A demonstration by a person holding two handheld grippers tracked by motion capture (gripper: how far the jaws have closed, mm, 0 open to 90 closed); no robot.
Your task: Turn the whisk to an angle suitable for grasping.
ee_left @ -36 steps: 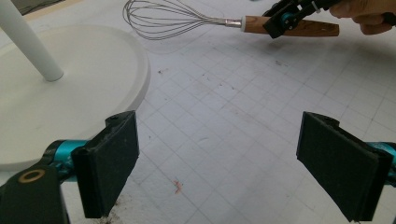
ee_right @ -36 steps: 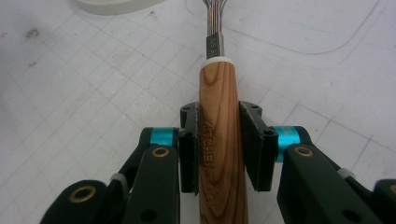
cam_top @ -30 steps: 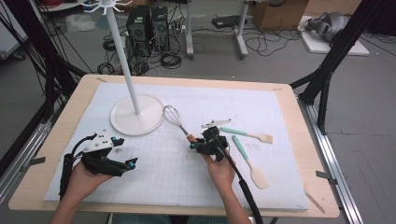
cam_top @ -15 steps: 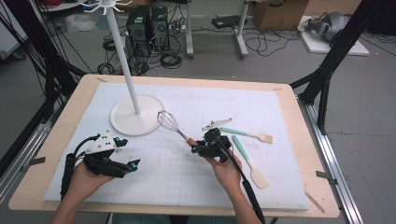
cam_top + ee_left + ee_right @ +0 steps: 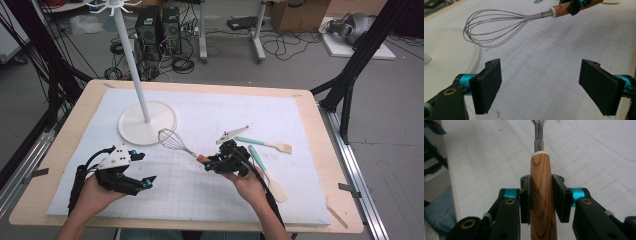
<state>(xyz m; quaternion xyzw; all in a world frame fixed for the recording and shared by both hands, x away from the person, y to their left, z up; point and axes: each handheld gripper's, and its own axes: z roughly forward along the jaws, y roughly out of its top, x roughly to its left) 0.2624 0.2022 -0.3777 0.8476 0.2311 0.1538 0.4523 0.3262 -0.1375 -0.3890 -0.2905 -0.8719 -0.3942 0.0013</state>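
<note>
Gripping a whisk (image 5: 541, 195) by its grained wooden handle, right tongs (image 5: 541, 197) clamped, left tongs (image 5: 544, 87) wide, just narrowing, empty.

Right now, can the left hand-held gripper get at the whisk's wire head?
Probably yes. The left hand-held gripper is open and empty, with bare mat up to the whisk, held by its wooden handle in the right hand-held gripper.

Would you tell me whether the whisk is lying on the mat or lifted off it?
Lifted: the right gripper clamps the whisk by its wooden handle above the mat.
</note>
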